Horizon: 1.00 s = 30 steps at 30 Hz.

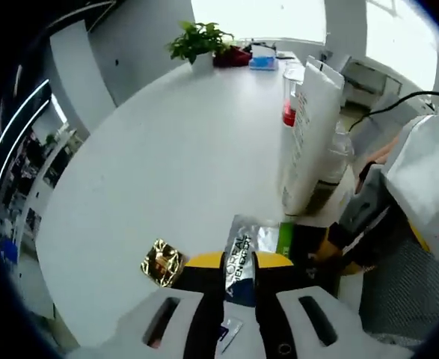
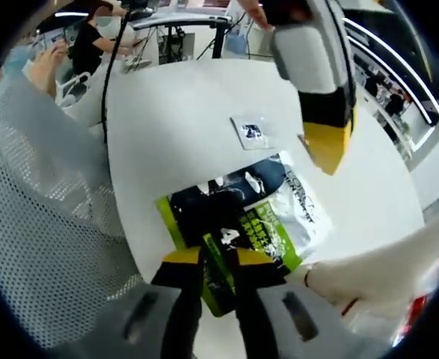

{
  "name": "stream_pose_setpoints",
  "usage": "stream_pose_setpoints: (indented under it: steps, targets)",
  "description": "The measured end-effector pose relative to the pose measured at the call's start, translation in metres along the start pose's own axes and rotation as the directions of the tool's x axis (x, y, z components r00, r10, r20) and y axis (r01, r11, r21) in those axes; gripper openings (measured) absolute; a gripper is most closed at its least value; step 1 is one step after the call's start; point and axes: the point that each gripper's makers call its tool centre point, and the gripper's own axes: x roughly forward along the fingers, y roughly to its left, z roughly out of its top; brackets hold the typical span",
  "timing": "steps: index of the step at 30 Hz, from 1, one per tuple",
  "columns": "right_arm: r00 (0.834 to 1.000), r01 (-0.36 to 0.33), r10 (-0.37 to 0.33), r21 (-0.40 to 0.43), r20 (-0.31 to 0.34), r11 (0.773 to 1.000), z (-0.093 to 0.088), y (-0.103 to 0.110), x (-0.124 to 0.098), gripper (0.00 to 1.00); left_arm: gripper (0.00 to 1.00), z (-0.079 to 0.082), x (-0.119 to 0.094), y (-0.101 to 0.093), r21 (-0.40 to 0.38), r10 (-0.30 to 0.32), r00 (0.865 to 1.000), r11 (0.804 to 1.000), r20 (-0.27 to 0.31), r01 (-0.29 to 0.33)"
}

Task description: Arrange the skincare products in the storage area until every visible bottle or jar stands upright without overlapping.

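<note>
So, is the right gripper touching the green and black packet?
Touching. The right gripper view shows the right gripper closed on the edge of the green and black packet, which passes between its yellow-tipped jaws.

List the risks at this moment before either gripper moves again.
1. Both grippers pinch one flat pack: the left gripper at its silver L'Oreal end, the right gripper at the green-and-black sachet end. Pulling apart could tear it.
2. The tall white tube stands close beside; a swing could topple it.
3. The small gold packet could get swept aside.
</note>
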Motion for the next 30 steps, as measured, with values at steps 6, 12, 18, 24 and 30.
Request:
stream_pose_setpoints:
  steps: [6,12,18,24,30]
  targets:
    - [1.0,-0.003,0.004,-0.005,0.004,1.0,0.001,0.0,0.001,0.17,0.11,-0.001,-0.019,-0.004,-0.026,0.044,0.999,0.999,0.012,-0.043]
    - [1.0,0.001,-0.001,0.003,0.024,1.0,0.005,-0.003,-0.006,0.17,0.11,-0.002,-0.039,-0.006,-0.059,0.094,0.995,0.994,0.034,-0.092]
    - [0.995,0.024,-0.025,0.013,0.097,1.0,0.018,-0.009,-0.031,0.17,0.14,-0.004,-0.054,-0.01,-0.07,0.129,0.991,0.99,0.042,-0.126]
    - [0.983,0.053,-0.057,0.029,0.176,0.998,0.03,-0.014,-0.062,0.17,0.16,-0.004,-0.065,-0.018,-0.088,0.144,0.988,0.986,0.048,-0.139]
    - [0.964,0.088,-0.099,0.055,0.246,0.995,0.039,-0.022,-0.093,0.18,0.18,0.001,-0.076,-0.024,-0.113,0.172,0.982,0.98,0.075,-0.163]
